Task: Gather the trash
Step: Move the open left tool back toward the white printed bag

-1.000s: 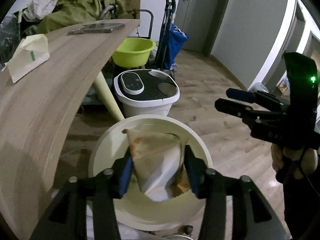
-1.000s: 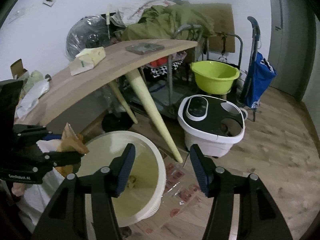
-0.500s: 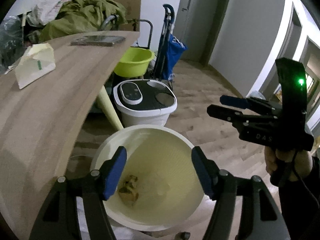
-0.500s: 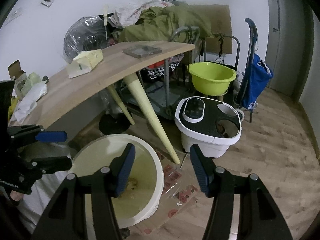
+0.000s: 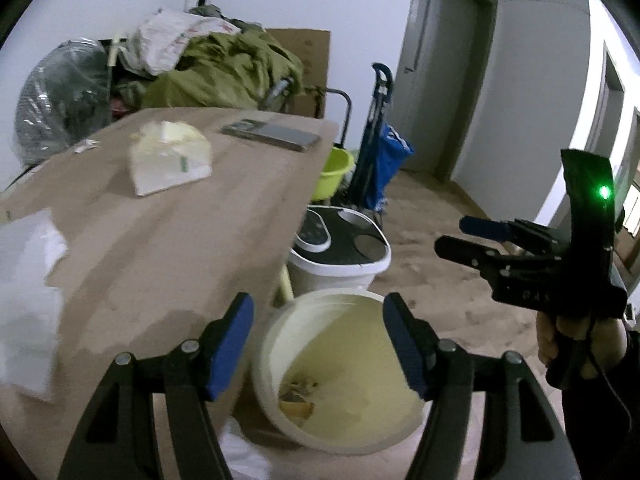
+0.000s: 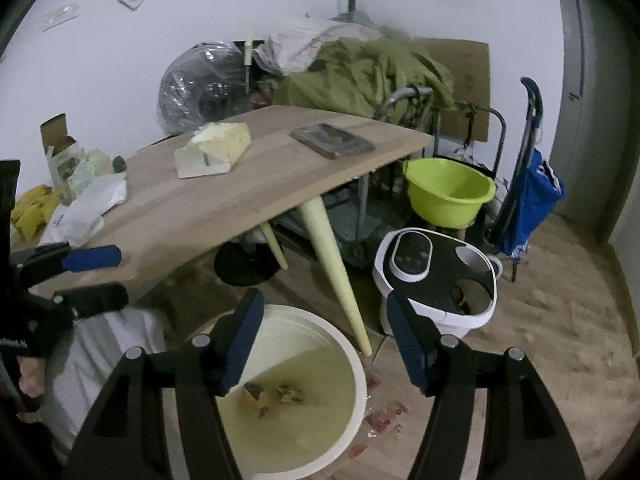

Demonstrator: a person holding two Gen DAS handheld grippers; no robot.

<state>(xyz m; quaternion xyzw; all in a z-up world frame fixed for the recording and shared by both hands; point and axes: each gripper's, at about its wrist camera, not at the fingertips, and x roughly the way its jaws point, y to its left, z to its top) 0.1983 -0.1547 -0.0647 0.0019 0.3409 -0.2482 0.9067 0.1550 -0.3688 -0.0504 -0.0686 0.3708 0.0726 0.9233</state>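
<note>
A cream round bin (image 5: 280, 412) (image 6: 356, 364) stands on the floor by the wooden table (image 5: 180, 248) (image 6: 224, 204). A crumpled brown wrapper (image 5: 298, 396) (image 6: 272, 394) lies in its bottom. My left gripper (image 5: 320, 344) is open and empty above the bin's rim and the table's edge; it also shows in the right wrist view (image 6: 94, 276). My right gripper (image 6: 324, 340) is open and empty above the bin; it also shows in the left wrist view (image 5: 468, 236). A pale paper packet (image 5: 170, 160) (image 6: 214, 154) and white papers (image 5: 28, 280) (image 6: 92, 204) lie on the table.
A flat dark device (image 5: 272, 136) (image 6: 332, 140) lies at the table's far end. A white and black appliance (image 5: 340, 252) (image 6: 436, 280), a green basin (image 6: 448, 192) and a blue trolley bag (image 6: 528, 200) stand on the floor beyond. Piled cloth (image 6: 368, 72) fills the back.
My left gripper opened and the brown wrapper dropped into the bin. It then rose and swung left toward the table. My right gripper stayed open, shifting slightly.
</note>
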